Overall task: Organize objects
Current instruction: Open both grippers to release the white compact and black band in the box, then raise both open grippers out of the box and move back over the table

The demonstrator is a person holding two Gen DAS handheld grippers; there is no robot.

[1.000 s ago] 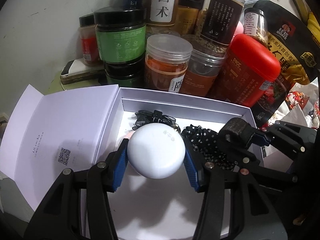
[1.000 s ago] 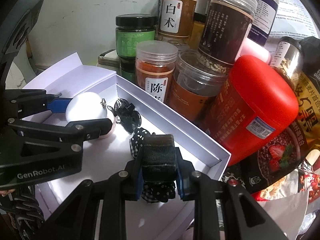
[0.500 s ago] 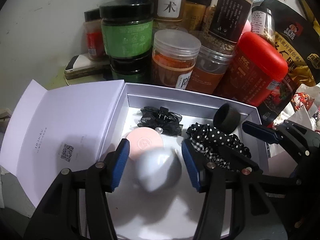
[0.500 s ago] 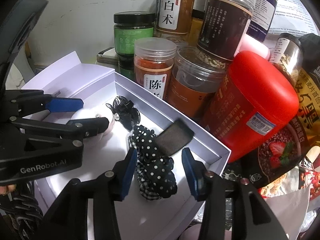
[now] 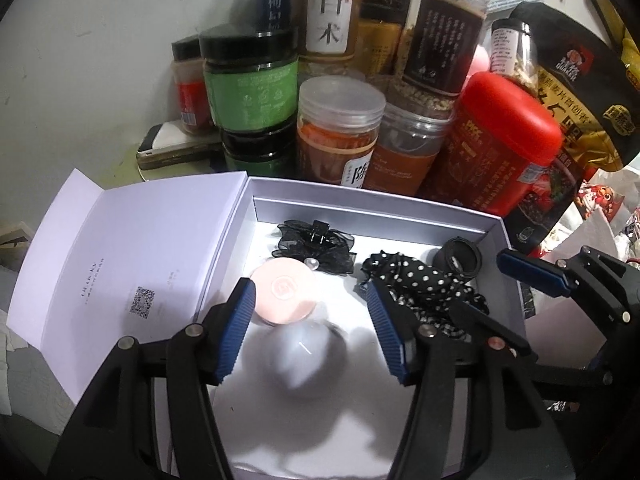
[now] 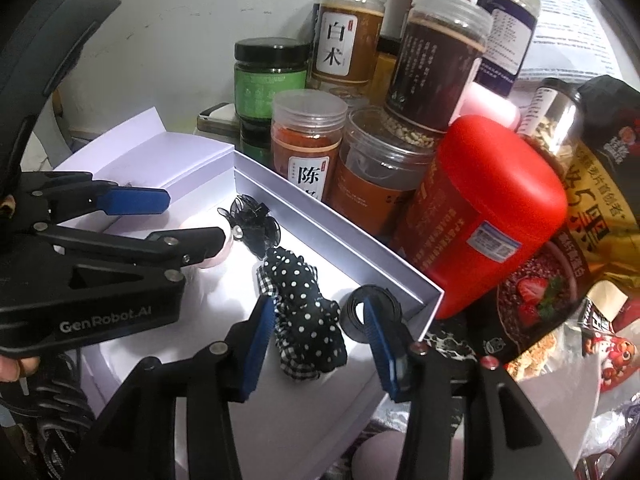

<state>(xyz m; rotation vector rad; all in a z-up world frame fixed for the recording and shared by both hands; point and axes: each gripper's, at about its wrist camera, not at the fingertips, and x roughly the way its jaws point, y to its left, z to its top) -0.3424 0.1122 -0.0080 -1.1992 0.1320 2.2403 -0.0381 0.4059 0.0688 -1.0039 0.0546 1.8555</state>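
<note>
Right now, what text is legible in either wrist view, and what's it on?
"白术": label of the amber jar at the back.
"陈": label of the orange-filled jar; the rest is cut off by the box.
"GenRobot.AI": body of the left gripper.
"QUAKER": black and gold oats bag.
Small print on the dark jar, red canister sticker and the lid's QR code: unreadable.

both my views bulge and go black at the corners. light is dim and cool, yet the open white cardboard box (image 5: pixel 496 226) floor glares bright. a smeared white round object (image 5: pixel 306 356) blurs there, over soft grey shadow.
</note>
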